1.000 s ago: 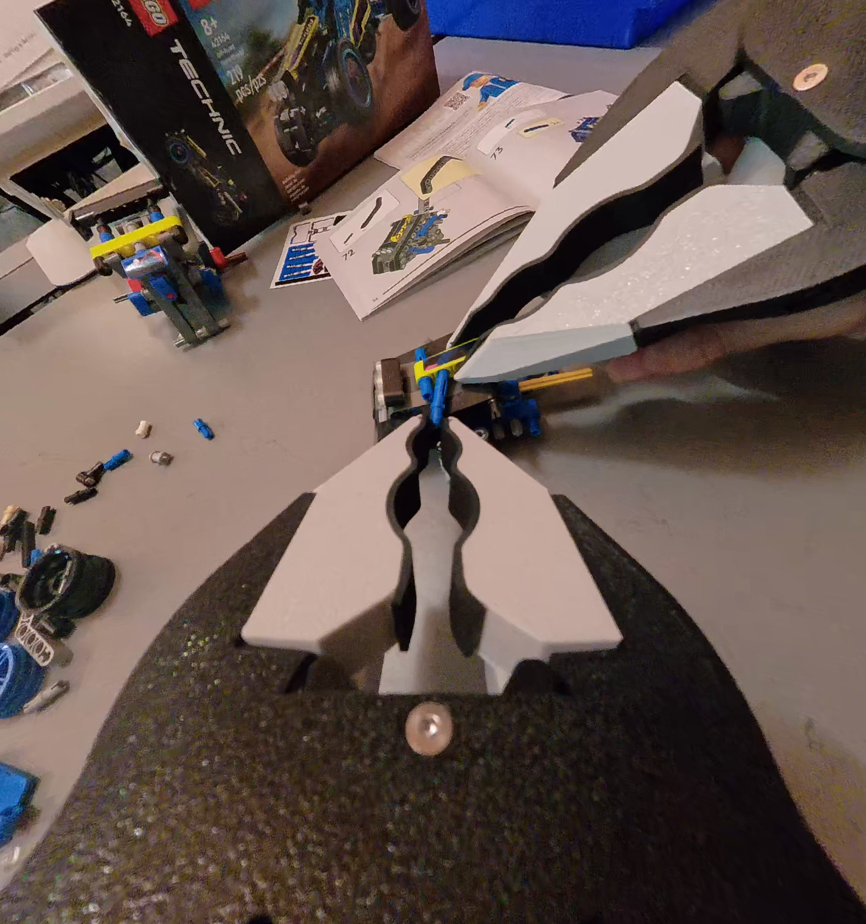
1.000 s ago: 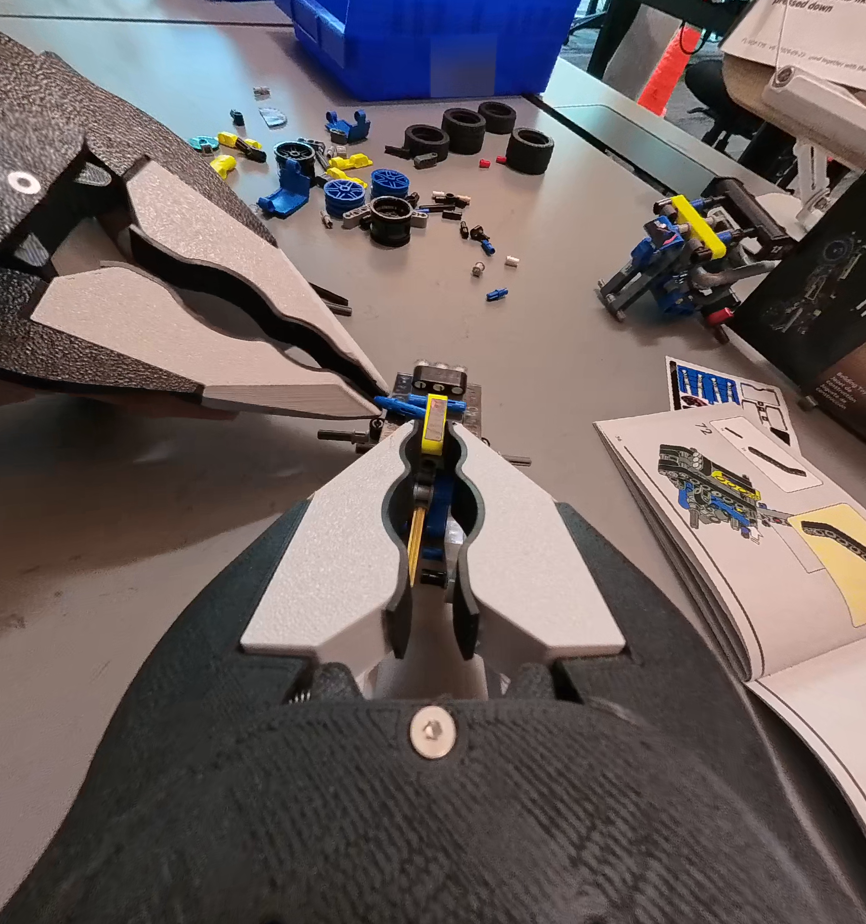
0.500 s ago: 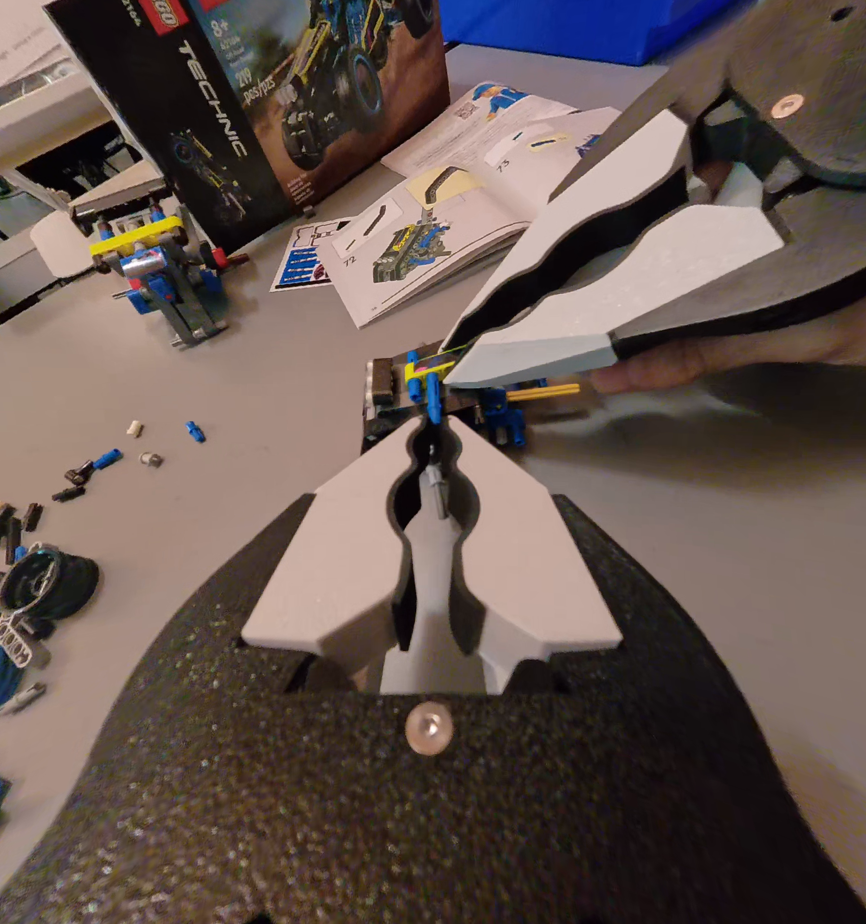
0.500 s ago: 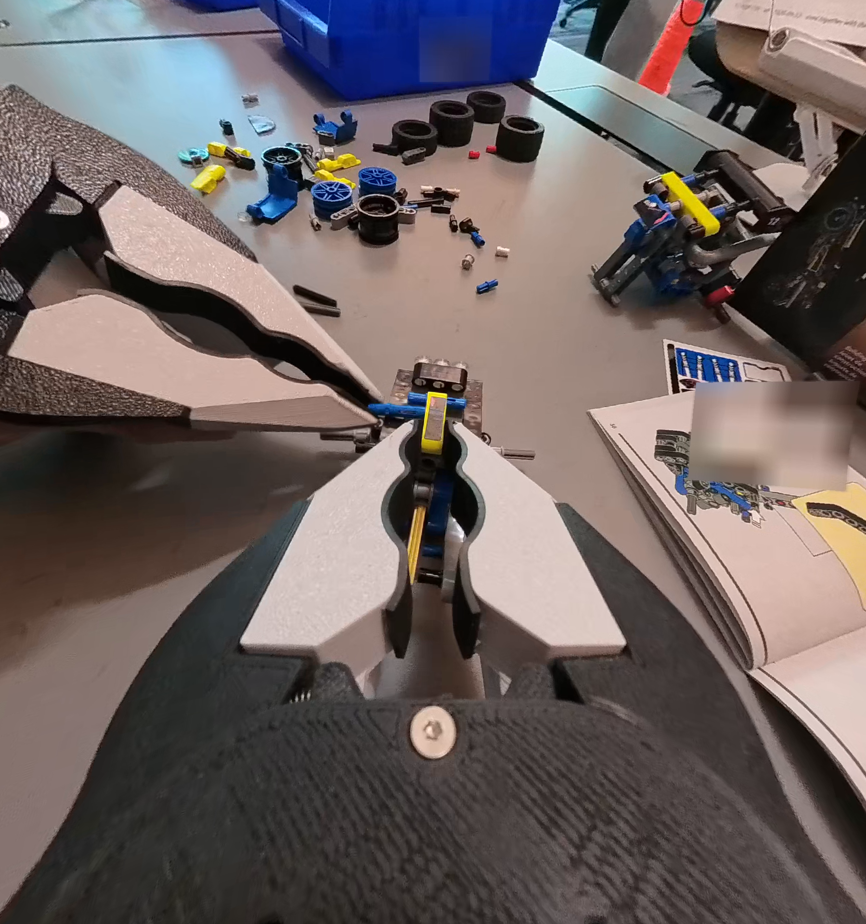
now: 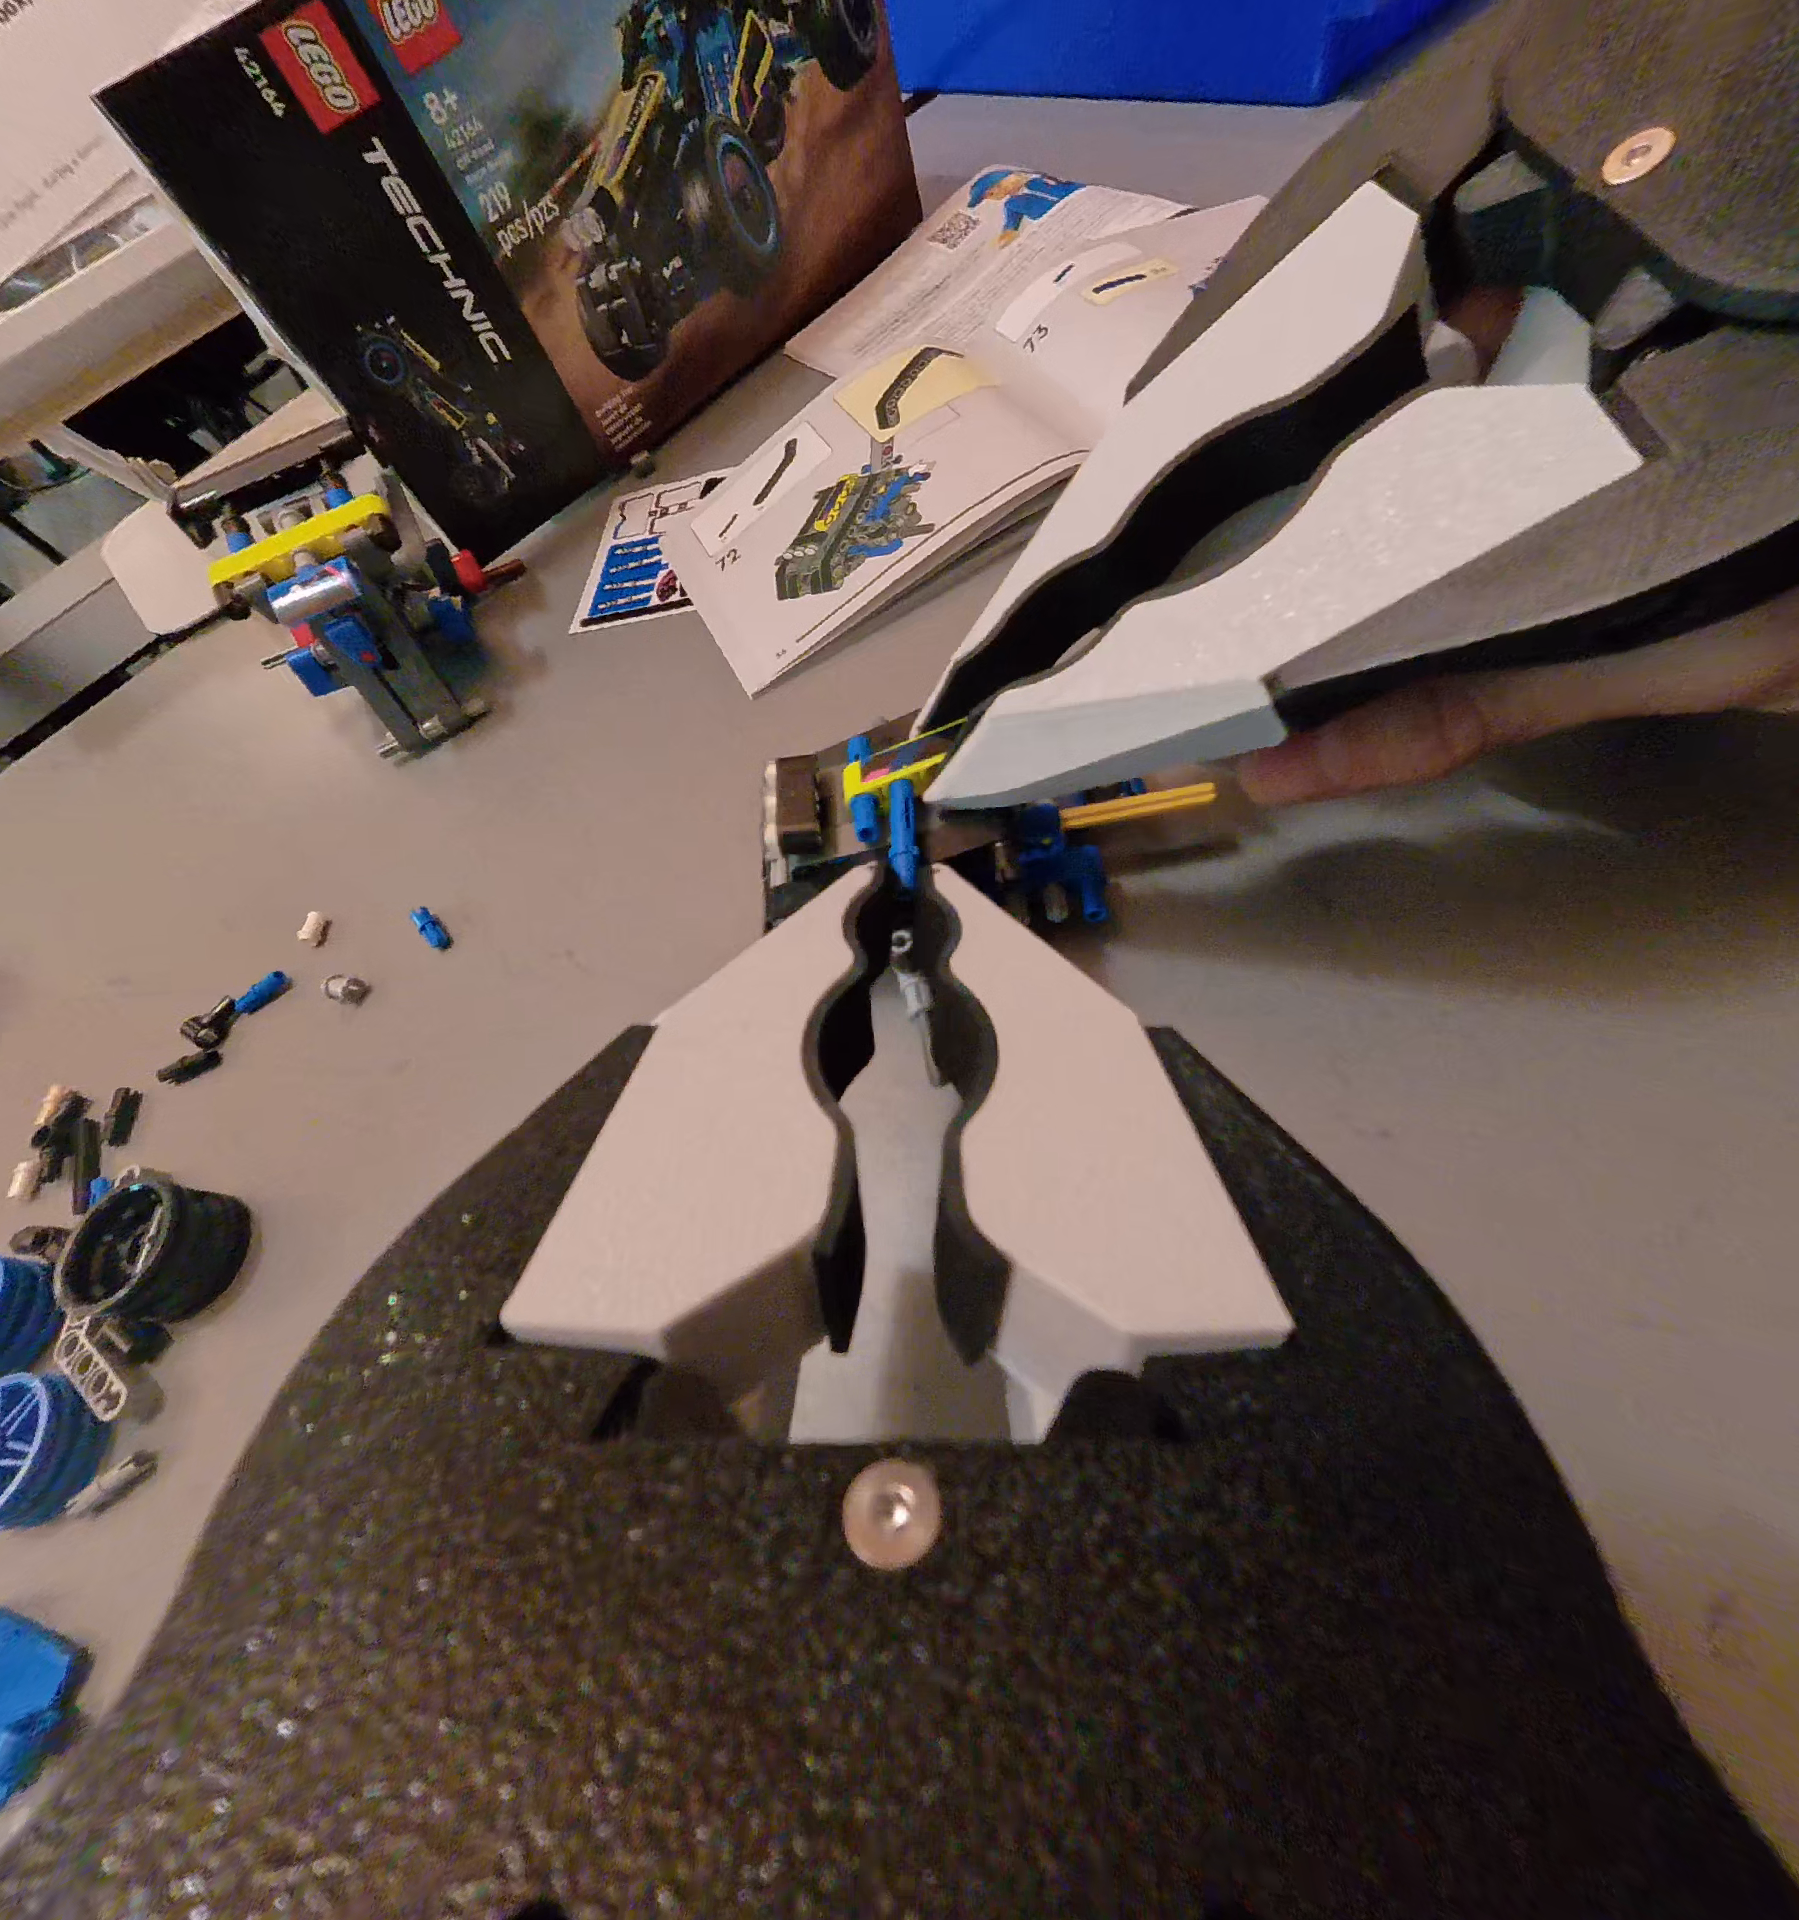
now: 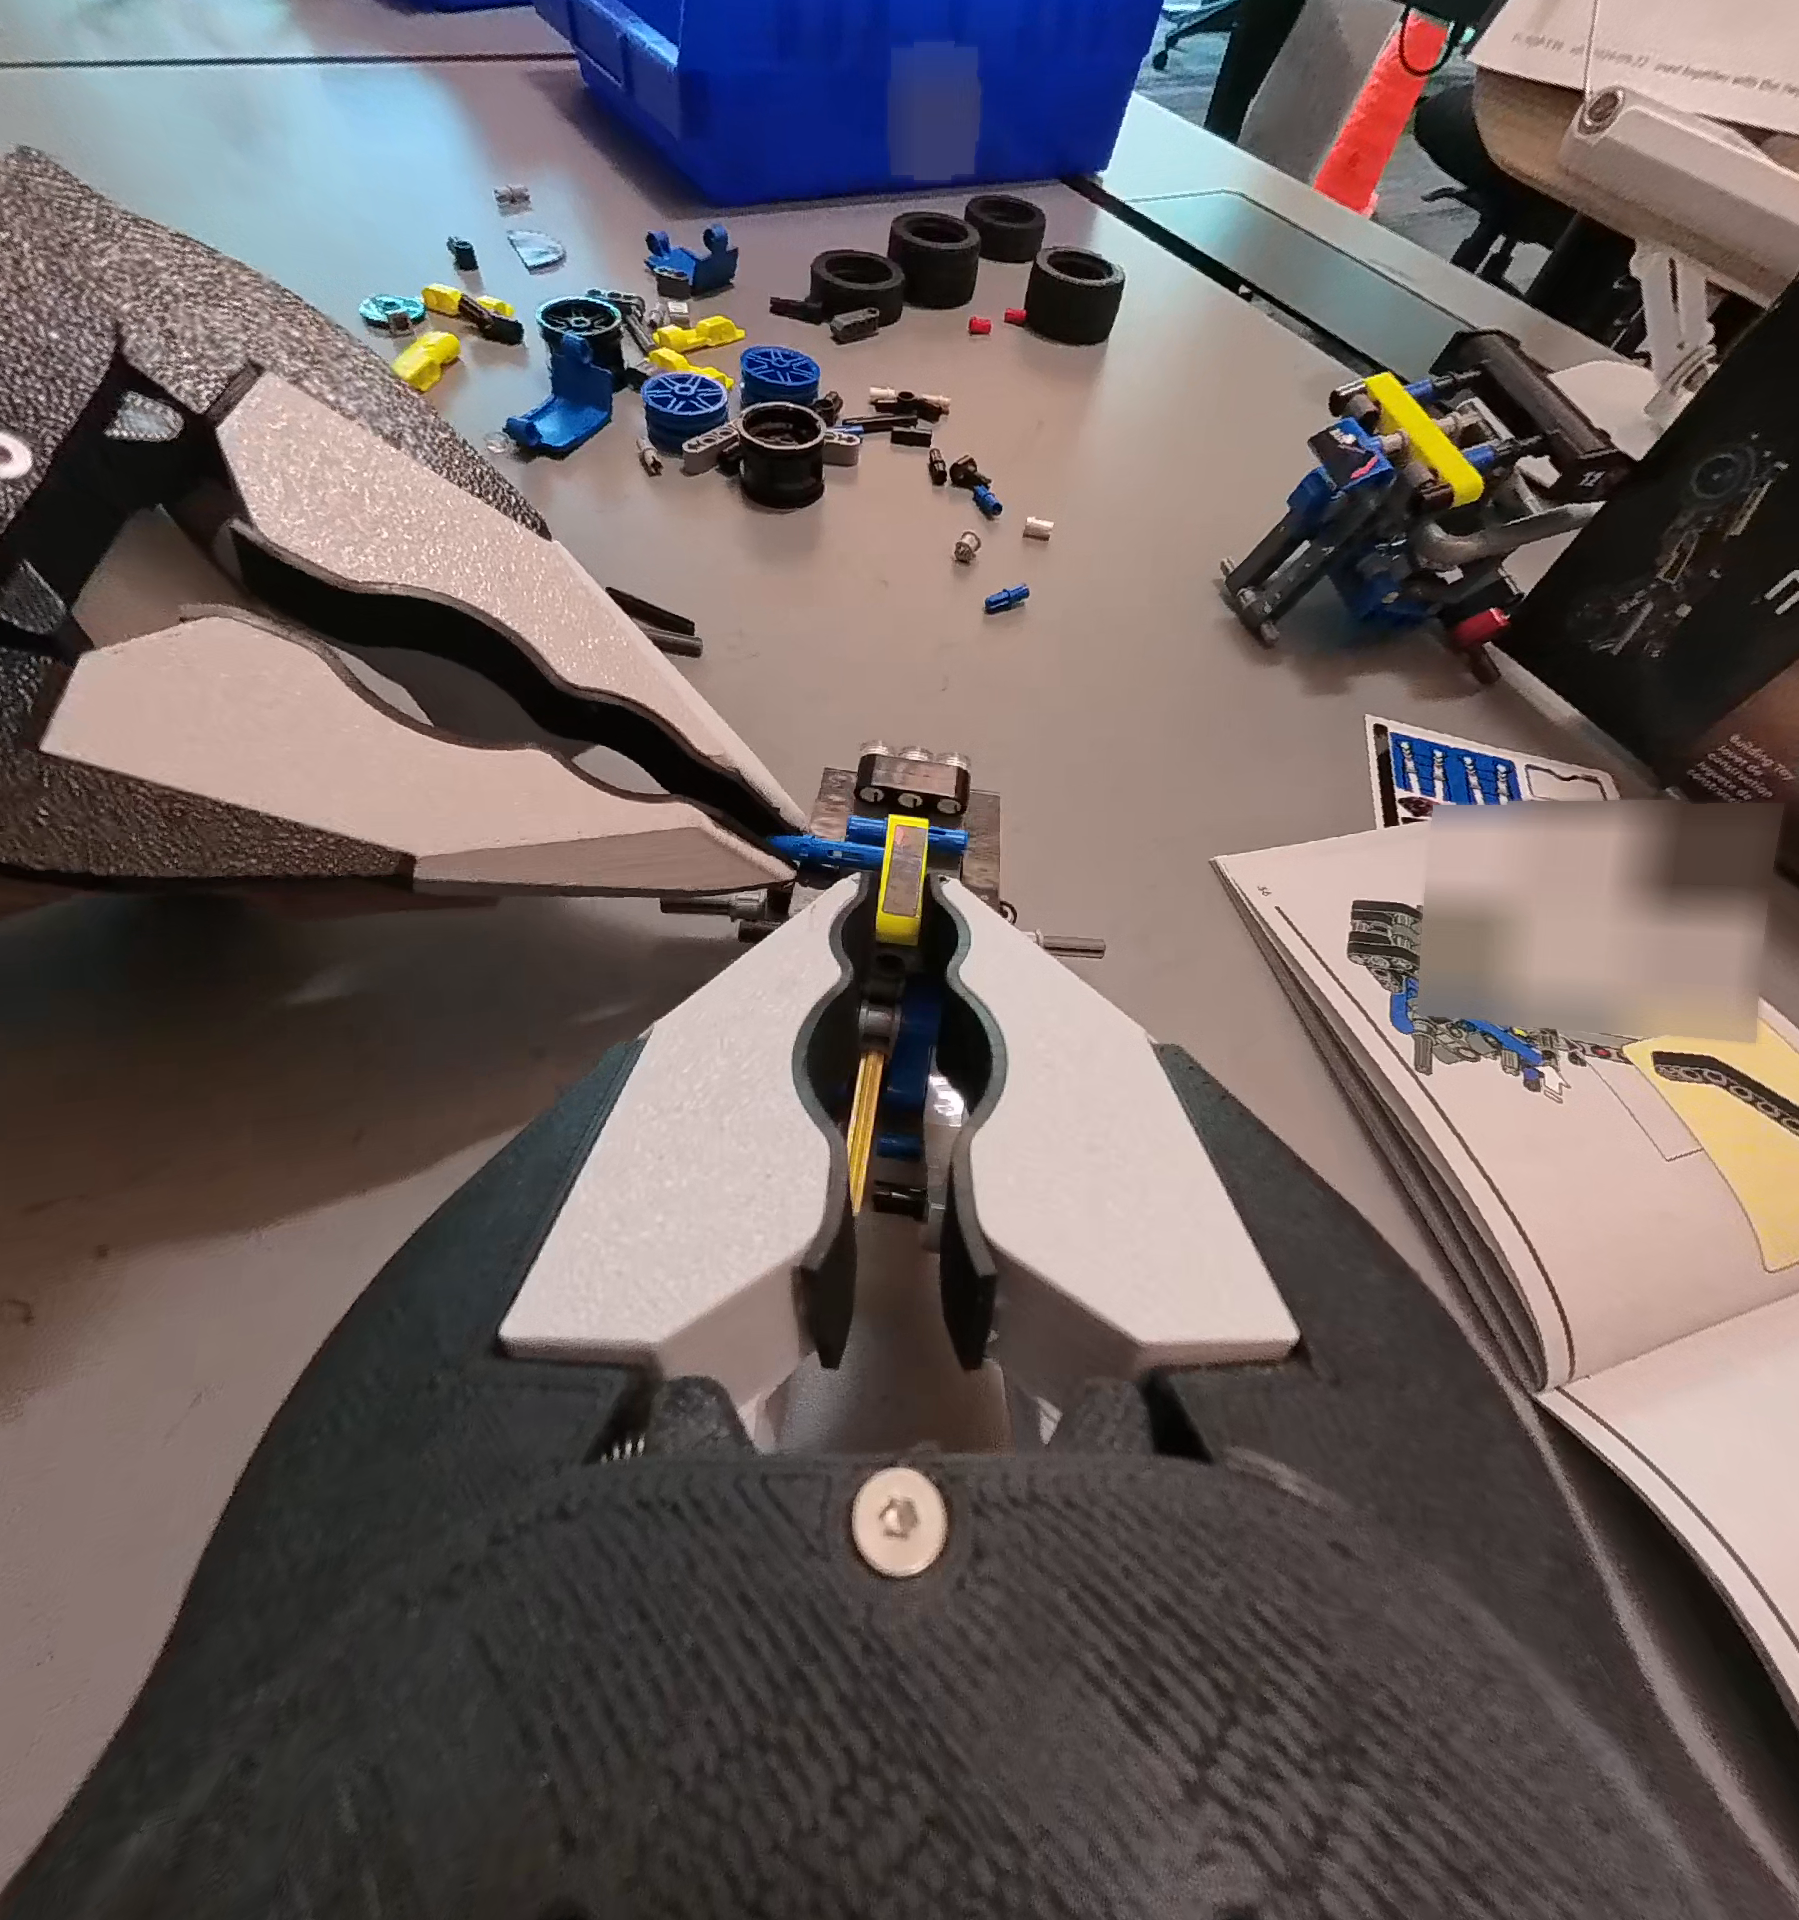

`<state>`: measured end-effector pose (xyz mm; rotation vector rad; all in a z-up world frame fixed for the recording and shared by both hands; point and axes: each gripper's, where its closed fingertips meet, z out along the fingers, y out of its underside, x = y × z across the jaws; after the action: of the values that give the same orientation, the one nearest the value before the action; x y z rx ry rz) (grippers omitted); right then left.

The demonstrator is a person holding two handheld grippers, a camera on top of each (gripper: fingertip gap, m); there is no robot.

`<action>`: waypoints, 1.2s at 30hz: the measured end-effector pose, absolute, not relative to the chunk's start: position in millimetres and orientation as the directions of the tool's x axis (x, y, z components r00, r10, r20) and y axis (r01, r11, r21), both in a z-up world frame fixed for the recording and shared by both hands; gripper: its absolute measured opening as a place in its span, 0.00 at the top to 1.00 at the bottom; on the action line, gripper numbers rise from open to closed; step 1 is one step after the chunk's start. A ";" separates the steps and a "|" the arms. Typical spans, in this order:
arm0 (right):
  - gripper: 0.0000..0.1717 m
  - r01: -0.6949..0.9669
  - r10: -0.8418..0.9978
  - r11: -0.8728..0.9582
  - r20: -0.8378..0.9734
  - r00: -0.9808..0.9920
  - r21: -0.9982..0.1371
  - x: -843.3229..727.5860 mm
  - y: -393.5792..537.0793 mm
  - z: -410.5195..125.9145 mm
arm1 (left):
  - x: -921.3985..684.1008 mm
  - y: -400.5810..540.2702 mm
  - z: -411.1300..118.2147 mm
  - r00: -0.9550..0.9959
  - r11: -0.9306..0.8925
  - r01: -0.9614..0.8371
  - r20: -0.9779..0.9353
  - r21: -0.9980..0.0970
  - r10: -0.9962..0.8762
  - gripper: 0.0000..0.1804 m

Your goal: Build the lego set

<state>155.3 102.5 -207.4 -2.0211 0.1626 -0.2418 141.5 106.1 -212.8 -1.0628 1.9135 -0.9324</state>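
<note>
Right wrist view: right claw [image 6: 900,902] clamps yellow beam [image 6: 900,878] lengthwise; left claw [image 6: 786,847] pinches crosswise blue pin [image 6: 822,850].

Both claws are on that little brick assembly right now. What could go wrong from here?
1. The left claw pinches only the tip of the blue pin; it may slip off.
2. The right claw grips the assembly by its narrow yellow beam; side force from the pin could twist it.
3. Loose small pins on the grey table lie near; a sweep could scatter them.
</note>
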 end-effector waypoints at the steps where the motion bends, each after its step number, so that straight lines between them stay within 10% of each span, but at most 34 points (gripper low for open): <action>1: 0.96 -0.006 -0.224 -0.445 0.105 0.969 -0.895 155.9 102.6 -207.4 | 141.8 105.9 -212.6 -0.366 0.393 -0.354 -0.261 -0.849 -0.893 1.00; 12: 0.96 -0.037 -0.221 -0.441 0.069 0.973 -0.897 157.9 101.1 -207.8 | 143.9 102.3 -211.6 -0.348 0.143 -0.446 0.024 -0.884 -0.937 1.00; 19: 0.96 -0.026 -0.216 -0.444 0.079 0.973 -0.896 157.5 101.3 -208.0 | 146.6 110.4 -213.9 -0.340 0.596 -0.382 -0.492 -0.706 -0.801 1.00; 25: 0.96 -0.014 -0.206 -0.446 0.087 0.975 -0.895 156.3 101.6 -208.1 | 144.8 109.1 -214.4 -0.363 0.296 -0.453 -0.129 -0.841 -0.923 1.00; 29: 0.96 0.002 -0.228 -0.450 0.117 0.967 -0.893 157.6 102.0 -207.9 | 145.7 109.9 -215.1 -0.366 0.534 -0.439 -0.399 -0.723 -0.841 1.00; 36: 0.96 0.009 -0.220 -0.450 0.121 0.968 -0.893 157.6 101.6 -207.7 | 145.2 105.8 -209.0 -0.371 0.406 -0.449 -0.248 -0.796 -0.895 1.00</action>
<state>157.6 101.6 -207.7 -2.0234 0.1497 -0.2637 145.2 105.8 -209.0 -1.1414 1.9795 -0.8328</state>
